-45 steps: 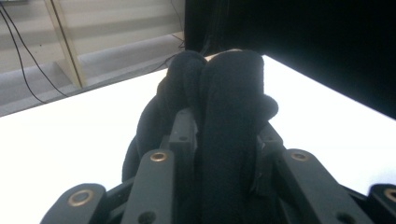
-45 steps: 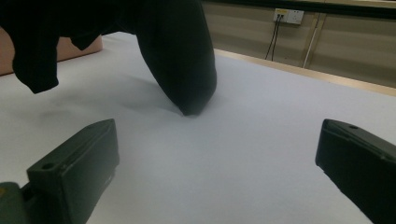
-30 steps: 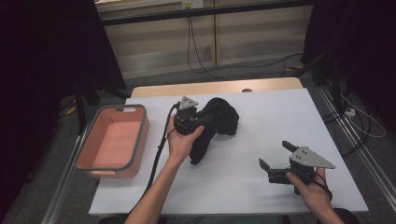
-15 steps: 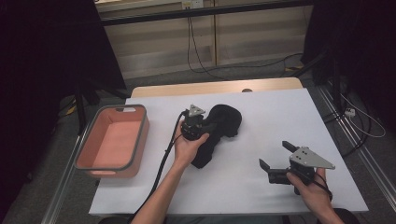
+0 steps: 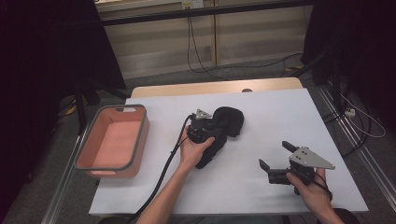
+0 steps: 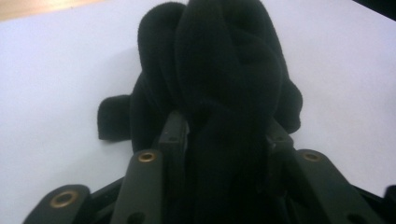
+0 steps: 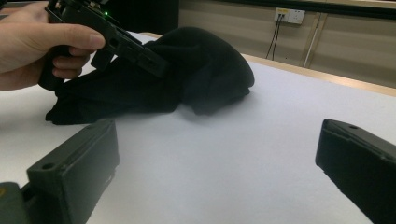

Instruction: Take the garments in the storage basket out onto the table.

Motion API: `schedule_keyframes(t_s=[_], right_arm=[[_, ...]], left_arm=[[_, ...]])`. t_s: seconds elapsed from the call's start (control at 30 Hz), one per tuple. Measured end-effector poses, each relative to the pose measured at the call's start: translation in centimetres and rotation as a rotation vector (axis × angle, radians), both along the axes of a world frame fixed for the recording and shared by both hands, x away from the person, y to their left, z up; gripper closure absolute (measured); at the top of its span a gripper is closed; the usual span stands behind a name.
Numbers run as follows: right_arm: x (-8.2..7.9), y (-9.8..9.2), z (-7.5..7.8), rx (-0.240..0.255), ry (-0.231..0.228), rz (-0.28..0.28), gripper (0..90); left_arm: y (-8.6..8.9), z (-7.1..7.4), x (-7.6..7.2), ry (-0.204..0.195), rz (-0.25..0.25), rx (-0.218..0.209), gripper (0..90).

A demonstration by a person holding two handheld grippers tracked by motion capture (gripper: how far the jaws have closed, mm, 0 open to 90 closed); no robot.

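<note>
The black cloth [image 5: 223, 128] lies bunched on the tabletop [image 5: 261, 112], between the left hand-held gripper [image 5: 211, 127] jaws, just been opening w/ cloth inside; right hand-held gripper [image 5: 275, 157], at 4 o'clock, released.

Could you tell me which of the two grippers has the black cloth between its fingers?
The left gripper: black cloth bunches between its fingers, while the right gripper has nothing between them.

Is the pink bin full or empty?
Empty. The high view shows the pink bin with a bare floor inside; the black cloth lies on the table, outside it.

White table [image 5: 280, 116]; black cloth [image 5: 229, 122]; pink bin [image 5: 112, 142].
</note>
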State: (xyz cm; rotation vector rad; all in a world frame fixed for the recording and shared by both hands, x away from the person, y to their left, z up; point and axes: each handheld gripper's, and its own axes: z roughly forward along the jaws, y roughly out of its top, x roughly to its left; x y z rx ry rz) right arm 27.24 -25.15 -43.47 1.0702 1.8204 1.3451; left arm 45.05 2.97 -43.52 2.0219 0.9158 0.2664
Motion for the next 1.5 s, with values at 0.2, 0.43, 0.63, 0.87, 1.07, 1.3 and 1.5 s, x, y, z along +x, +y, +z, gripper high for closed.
schedule_keyframes(t_s=[0.2,0.43,0.63,0.87,1.07,1.3,1.5], right_arm=[[0.0,0.0,0.0,0.0,0.0,0.002,0.0],[0.0,0.0,0.0,0.001,0.001,0.001,0.0],[0.0,0.0,0.0,0.003,0.0,0.003,0.0],[-0.1,0.0,0.0,0.003,0.002,0.005,0.0],[-0.1,0.0,0.0,0.004,0.002,0.003,0.0],[-0.1,0.0,0.0,0.0,0.002,0.004,0.0],[-0.2,-0.1,0.0,0.002,-0.001,0.004,0.0]], left_arm=[[-1.1,-0.3,-0.1,-0.02,-0.013,0.047,58.6],[-2.7,-0.4,0.0,-0.05,-0.006,0.092,57.3],[-2.8,-1.0,0.4,-0.041,-0.027,0.115,55.1],[-2.7,-1.3,0.5,-0.036,-0.041,0.128,45.5],[-1.9,-1.8,0.6,0.036,-0.042,0.155,19.0],[-1.1,-1.0,0.7,0.017,-0.021,0.11,4.9],[0.5,-0.1,-0.1,0.011,-0.059,0.024,5.8]])
